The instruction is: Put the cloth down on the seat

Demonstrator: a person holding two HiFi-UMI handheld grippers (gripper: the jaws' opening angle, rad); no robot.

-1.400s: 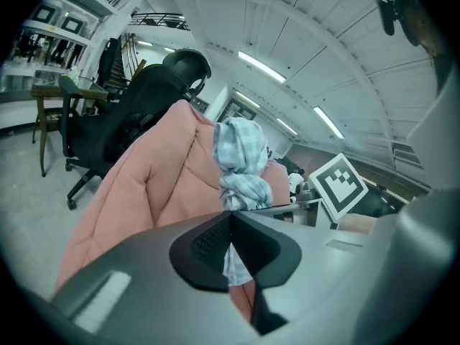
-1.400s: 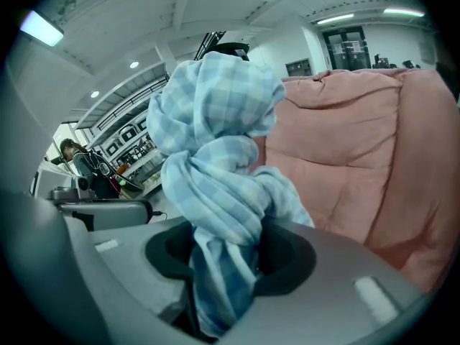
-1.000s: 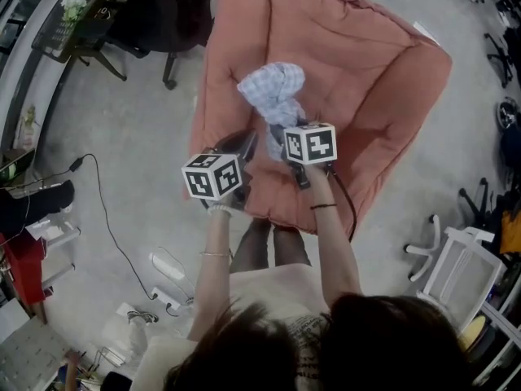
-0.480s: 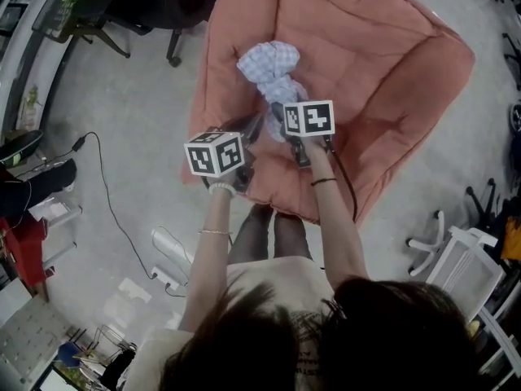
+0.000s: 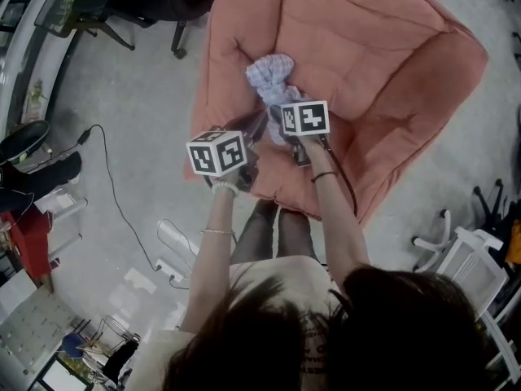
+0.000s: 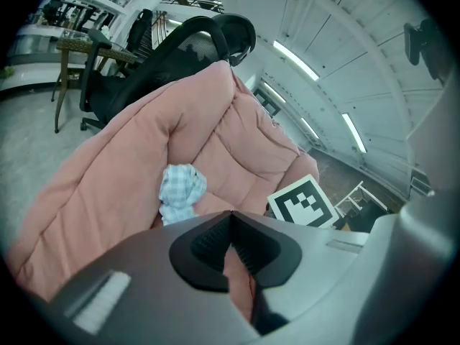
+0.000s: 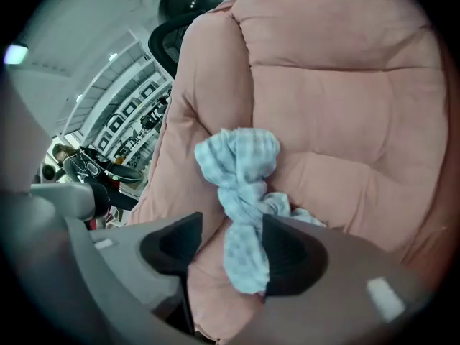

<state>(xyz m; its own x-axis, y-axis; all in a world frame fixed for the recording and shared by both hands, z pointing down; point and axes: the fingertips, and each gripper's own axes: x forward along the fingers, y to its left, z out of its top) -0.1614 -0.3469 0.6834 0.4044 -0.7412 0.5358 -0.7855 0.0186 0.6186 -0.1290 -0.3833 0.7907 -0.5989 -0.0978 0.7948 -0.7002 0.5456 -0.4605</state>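
On the quilted pink seat (image 5: 383, 63), head view: the soft checked cloth (image 5: 270, 73) lay bunched, with the right hand-held gripper (image 5: 275, 125) at its near end.
Left gripper view: the left hand-held gripper (image 6: 230, 218) was clenched on nothing, apart from the cloth.
Right gripper view: the jaws were opening and the cloth's twisted tail hung loose between them; the release looked nearly done.

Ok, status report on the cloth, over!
Right tongs opening, cloth between them, resting on seat. Left tongs shut, beside it. Nothing in the way.
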